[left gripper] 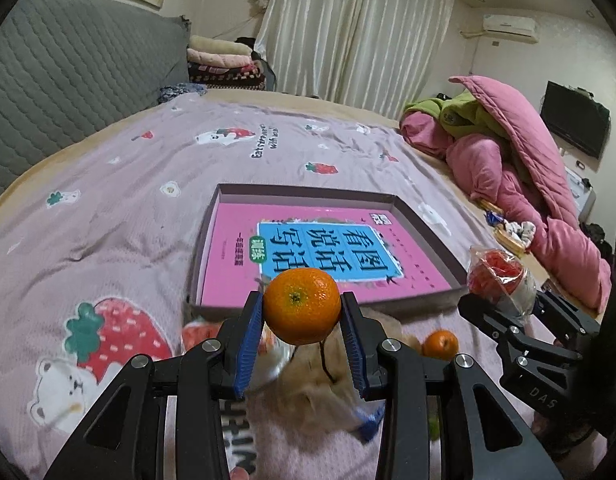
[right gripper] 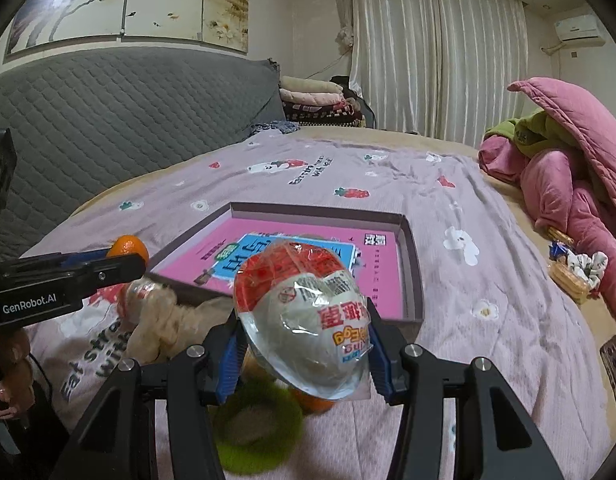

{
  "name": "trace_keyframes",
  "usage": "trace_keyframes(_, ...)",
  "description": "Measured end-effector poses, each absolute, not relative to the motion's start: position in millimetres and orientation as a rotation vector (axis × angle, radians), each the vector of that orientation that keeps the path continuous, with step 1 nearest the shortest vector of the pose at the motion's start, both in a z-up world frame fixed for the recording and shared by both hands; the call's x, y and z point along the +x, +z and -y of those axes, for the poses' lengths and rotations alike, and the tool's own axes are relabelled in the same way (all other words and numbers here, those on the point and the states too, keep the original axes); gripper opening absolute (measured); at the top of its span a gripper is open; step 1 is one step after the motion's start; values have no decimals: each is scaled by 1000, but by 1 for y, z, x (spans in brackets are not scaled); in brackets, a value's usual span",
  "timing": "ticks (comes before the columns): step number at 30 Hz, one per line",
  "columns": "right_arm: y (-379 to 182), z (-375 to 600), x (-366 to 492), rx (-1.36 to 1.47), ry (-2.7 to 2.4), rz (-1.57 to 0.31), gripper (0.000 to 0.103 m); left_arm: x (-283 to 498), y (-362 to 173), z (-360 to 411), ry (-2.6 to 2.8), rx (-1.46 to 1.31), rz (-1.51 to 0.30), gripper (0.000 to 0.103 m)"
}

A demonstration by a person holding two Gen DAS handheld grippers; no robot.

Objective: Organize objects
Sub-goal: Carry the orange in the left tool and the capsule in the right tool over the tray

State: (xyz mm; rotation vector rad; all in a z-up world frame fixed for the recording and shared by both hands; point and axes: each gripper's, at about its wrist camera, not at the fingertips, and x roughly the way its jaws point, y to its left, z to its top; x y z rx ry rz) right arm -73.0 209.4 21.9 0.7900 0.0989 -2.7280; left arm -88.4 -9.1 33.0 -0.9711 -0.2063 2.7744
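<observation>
The left gripper [left gripper: 302,310] is clenched on a mandarin [left gripper: 302,306], its blue pads [left gripper: 250,344] pressing the fruit from both sides, stem end facing the camera. The fruit hangs above the bedspread [left gripper: 108,208], just short of the near edge of a shallow cardboard box [left gripper: 212,220] that lies toward twelve o'clock from it. Inside the box lies a pink book [left gripper: 228,264] with a blue title panel; it fills nearly the whole floor of the box, and nothing else shows in there.

The right gripper [right gripper: 304,344] grasps a wrapped toy egg [right gripper: 300,316], red on top and white below under crinkled clear film, held between its blue pads. In the left wrist view this gripper sits at three o'clock from the mandarin, near the box's near right corner. From the right wrist view the box [right gripper: 412,264] lies at twelve o'clock beyond the egg, with the pink book [right gripper: 384,276] inside it.

On the bedspread below the grippers: a second mandarin [left gripper: 440,344] at four o'clock from the held one, a beige plush item [right gripper: 164,320] at nine o'clock from the egg, and a blurred green fuzzy ring [right gripper: 260,428] at six o'clock, with something orange [right gripper: 312,404] just beside it, mostly hidden by the egg.

At the bed's right edge a small woven basket [right gripper: 568,280] holds a white patterned item I cannot identify, next to a heap of pink quilts [right gripper: 580,184].
</observation>
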Motion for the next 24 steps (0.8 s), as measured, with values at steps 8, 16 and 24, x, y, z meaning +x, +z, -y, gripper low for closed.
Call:
trace_keyframes(8, 19, -202, -104, 794, -2716, -119, 53, -125, 30, 11, 2766, -997, 207, 39)
trace_keyframes(16, 10, -200, -129, 827, -2699, -120, 53, -153, 22, 6, 2765, -1020, 159, 39)
trace_keyframes(24, 1, -200, -151, 883, -2694, -118, 53, -181, 10, 4, 2738, -1094, 153, 39)
